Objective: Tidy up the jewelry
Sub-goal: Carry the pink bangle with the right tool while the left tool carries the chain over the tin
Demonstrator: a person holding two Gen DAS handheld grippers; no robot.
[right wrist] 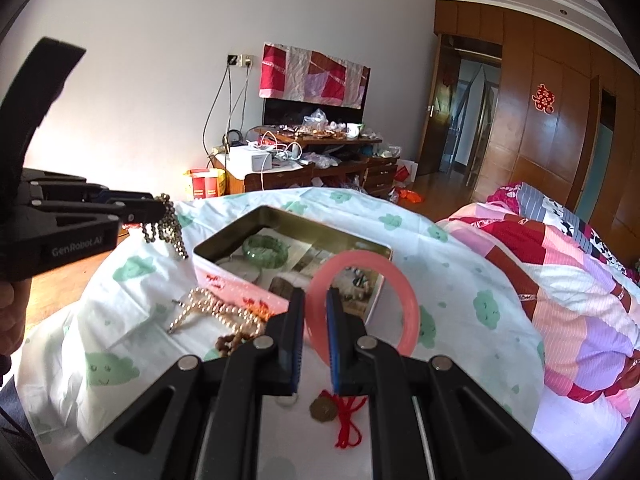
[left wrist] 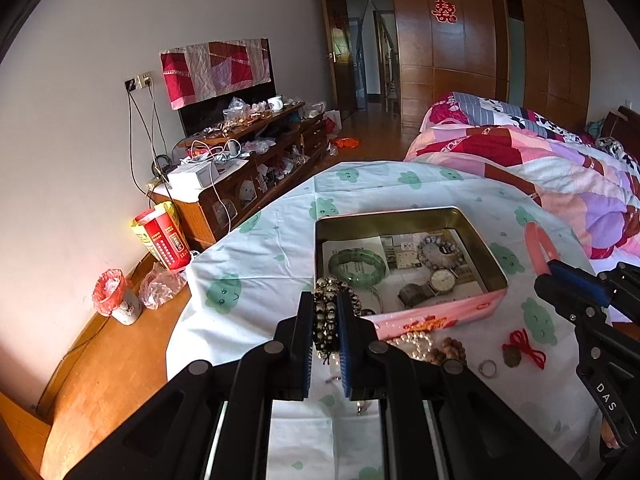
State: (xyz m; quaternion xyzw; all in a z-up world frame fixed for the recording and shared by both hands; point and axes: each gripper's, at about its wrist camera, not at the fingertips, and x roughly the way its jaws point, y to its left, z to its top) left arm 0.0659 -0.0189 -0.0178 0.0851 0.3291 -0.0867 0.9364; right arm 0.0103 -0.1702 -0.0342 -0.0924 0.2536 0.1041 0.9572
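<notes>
Left gripper (left wrist: 325,322) clamped on beads (left wrist: 330,316), right gripper (right wrist: 316,336) on pink bangle (right wrist: 362,300); I'd lower both slowly into the mid-frame tin (left wrist: 476,240).

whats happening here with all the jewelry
A person is sorting jewelry into an open tin on the table. The left gripper is shut on a dark metallic bead bracelet, the right gripper on a pink bangle, both held above the tin's near side. A green bangle and a watch lie inside; a pearl strand waits outside.
</notes>
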